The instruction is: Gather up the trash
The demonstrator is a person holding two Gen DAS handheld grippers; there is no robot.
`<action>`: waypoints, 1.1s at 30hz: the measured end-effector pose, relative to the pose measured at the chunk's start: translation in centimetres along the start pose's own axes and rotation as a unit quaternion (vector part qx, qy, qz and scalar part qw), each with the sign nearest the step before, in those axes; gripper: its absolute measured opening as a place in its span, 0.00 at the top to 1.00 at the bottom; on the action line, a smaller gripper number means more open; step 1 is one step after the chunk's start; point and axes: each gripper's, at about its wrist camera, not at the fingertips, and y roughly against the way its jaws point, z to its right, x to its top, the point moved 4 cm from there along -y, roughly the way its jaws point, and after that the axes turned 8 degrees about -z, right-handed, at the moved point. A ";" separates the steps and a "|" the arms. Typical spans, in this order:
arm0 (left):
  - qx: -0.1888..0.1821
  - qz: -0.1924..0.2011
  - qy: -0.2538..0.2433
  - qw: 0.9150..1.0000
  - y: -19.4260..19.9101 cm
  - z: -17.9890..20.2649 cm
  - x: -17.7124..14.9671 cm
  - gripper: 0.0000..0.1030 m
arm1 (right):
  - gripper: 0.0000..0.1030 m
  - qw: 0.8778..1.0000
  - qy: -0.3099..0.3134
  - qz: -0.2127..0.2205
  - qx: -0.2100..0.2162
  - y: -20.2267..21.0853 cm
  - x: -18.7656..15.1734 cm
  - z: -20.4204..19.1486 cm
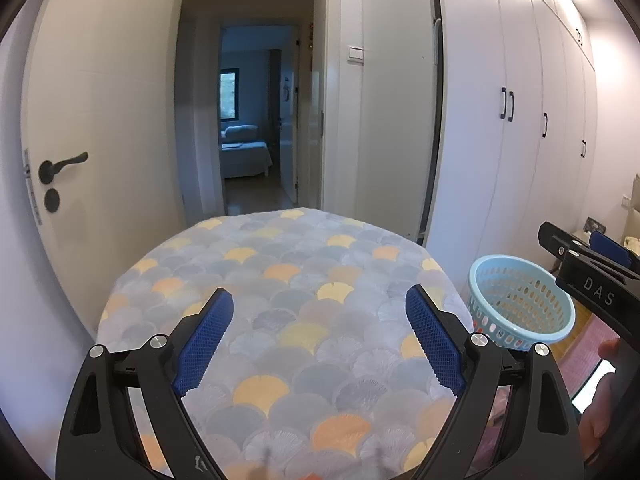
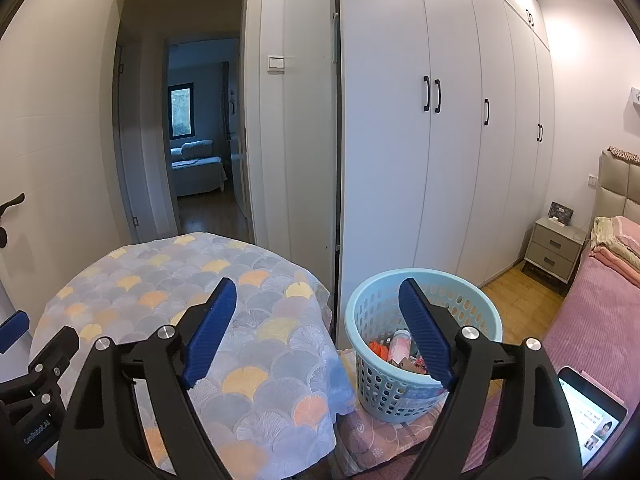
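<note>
Only the right wrist view looks into the blue basket [image 2: 420, 340]: trash [image 2: 396, 354] lies inside. Basket sits just right of the cloth-covered table [image 2: 180, 300], under the right gripper [image 2: 316, 334]'s far finger. Left gripper [image 1: 320, 336] and right both spread wide, holding nothing.

Your table cloth [image 1: 280, 320] shows a fan-scale pattern in grey, pale blue, yellow and orange. Your basket [image 2: 400, 384] is light blue with rows of oval holes; inside it you see orange and pink trash [image 2: 394, 350]. Both your grippers are black with blue ribbed pads [image 1: 204, 340]. The bedspread [image 2: 600, 320] is pink.
</note>
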 end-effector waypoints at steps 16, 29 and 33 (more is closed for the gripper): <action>0.001 0.010 -0.005 1.000 1.3 0.1 0.2 0.17 | 0.22 1.000 -0.004 0.006 0.001 1.3 0.5 0.1; 0.003 -0.003 -0.004 1.000 -0.3 -0.1 0.7 0.17 | 0.22 1.000 -0.005 -0.006 0.000 -0.3 0.9 -0.5; 0.009 -0.009 -0.002 1.000 -1.4 -0.3 1.0 0.17 | 0.22 1.000 -0.008 -0.012 0.002 -1.5 1.1 -0.6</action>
